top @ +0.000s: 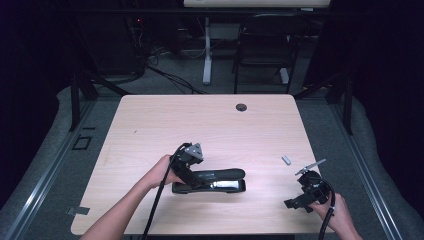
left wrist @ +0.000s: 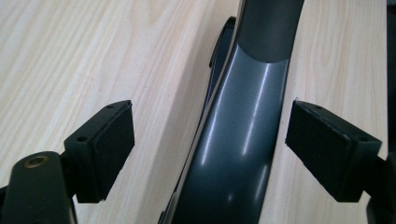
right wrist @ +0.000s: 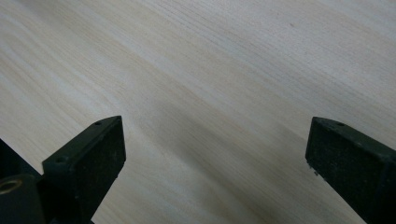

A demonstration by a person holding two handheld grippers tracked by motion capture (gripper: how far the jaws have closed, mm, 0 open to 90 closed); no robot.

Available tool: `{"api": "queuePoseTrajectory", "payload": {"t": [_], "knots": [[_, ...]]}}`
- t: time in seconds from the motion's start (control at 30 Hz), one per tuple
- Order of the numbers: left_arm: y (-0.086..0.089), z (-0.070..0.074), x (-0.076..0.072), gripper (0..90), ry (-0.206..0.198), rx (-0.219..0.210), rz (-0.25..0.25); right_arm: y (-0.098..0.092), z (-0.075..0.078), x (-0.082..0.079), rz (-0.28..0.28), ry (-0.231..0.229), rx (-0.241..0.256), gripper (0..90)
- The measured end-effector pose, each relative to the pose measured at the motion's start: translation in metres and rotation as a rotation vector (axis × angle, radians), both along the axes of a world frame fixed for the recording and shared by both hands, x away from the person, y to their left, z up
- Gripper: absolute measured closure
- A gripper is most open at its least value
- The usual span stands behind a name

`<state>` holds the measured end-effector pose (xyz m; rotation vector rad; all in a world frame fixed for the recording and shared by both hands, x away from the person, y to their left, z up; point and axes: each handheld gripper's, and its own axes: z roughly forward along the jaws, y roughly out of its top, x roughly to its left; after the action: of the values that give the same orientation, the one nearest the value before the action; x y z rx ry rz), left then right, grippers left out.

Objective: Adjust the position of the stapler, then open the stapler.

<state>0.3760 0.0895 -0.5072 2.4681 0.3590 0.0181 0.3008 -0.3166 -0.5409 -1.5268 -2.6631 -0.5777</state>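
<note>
A long black stapler (top: pixel 210 181) lies flat on the light wooden table (top: pixel 150 125), near the middle of the front half, its length running left to right in the high view. The left gripper (top: pixel 200 182) is held down over the stapler's left end, leaning across it. In the left gripper view its two black jaws stand wide apart, one on either side of the stapler's glossy dark grey arm (left wrist: pixel 238 140) — the arm runs up the middle of the gap, closer to the right-hand pad (left wrist: pixel 327 149) than to the left-hand one (left wrist: pixel 105 144), and neither pad touches it, so the gripper grasps nothing. The right gripper (top: pixel 296 202) is held near the table's front right corner, well apart from the stapler; in the right gripper view its jaws are spread very wide over bare wood (right wrist: pixel 210 93), with nothing between them. A small grey piece (top: pixel 286 160) lies on the table beyond the right gripper, apart from it, and a dark round grommet (top: pixel 241 107) sits near the far edge.
</note>
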Motion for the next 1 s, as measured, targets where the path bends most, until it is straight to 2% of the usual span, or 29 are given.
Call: {"api": "queuePoseTrajectory", "payload": {"t": [0.1,0.13,0.17,0.23,0.3,0.33,0.37,0.4,0.43,0.53,0.6,0.7,0.73,0.83,0.87,1.0], "knots": [[0.005,0.005,-0.005,13.5,-0.019,-0.013,0.063,0.001,0.001,0.000,0.008,-0.003,-0.021,5.3],[0.007,0.005,-0.007,11.8,-0.020,-0.018,0.080,0.003,0.001,0.000,0.002,-0.007,-0.002,5.4],[0.008,0.007,-0.009,10.5,-0.034,-0.008,0.093,0.003,0.001,0.000,0.009,-0.012,-0.013,5.5],[0.010,0.008,-0.011,8.2,-0.043,-0.010,0.104,0.003,0.001,0.000,0.007,-0.014,-0.003,5.5],[0.012,0.009,-0.015,6.4,-0.052,-0.020,0.146,0.004,0.002,0.000,0.010,-0.019,-0.025,5.6],[0.014,0.010,-0.017,6.4,-0.059,-0.029,0.168,0.004,0.002,0.000,0.010,-0.019,-0.025,5.6],[0.015,0.010,-0.019,5.9,-0.064,-0.031,0.195,0.005,0.002,0.000,0.008,-0.016,-0.005,5.7],[0.015,0.011,-0.022,6.9,-0.089,-0.036,0.236,0.005,0.002,0.001,0.016,-0.024,-0.017,5.9],[0.015,0.012,-0.025,6.8,-0.102,-0.044,0.265,0.006,0.001,0.000,0.011,-0.028,-0.003,6.0],[0.017,0.013,-0.030,6.3,-0.104,-0.052,0.316,0.008,0.002,0.001,0.018,-0.033,-0.009,6.3],[0.017,0.013,-0.034,6.3,-0.110,-0.051,0.341,0.008,0.003,0.002,0.028,-0.045,-0.027,6.4],[0.019,0.013,-0.038,6.3,-0.104,-0.066,0.367,0.009,0.003,0.002,0.032,-0.045,-0.019,6.5],[0.020,0.014,-0.039,6.1,-0.108,-0.073,0.380,0.011,0.003,0.002,0.029,-0.052,-0.002,6.5],[0.021,0.017,-0.048,6.5,-0.120,-0.101,0.417,0.012,0.005,0.002,0.032,-0.059,-0.010,6.7],[0.021,0.018,-0.050,6.8,-0.121,-0.109,0.417,0.013,0.005,0.001,0.031,-0.064,0.004,7.2],[0.020,0.019,-0.056,5.7,-0.115,-0.118,0.429,0.016,0.006,0.002,0.022,-0.072,-0.008,8.5]]}}
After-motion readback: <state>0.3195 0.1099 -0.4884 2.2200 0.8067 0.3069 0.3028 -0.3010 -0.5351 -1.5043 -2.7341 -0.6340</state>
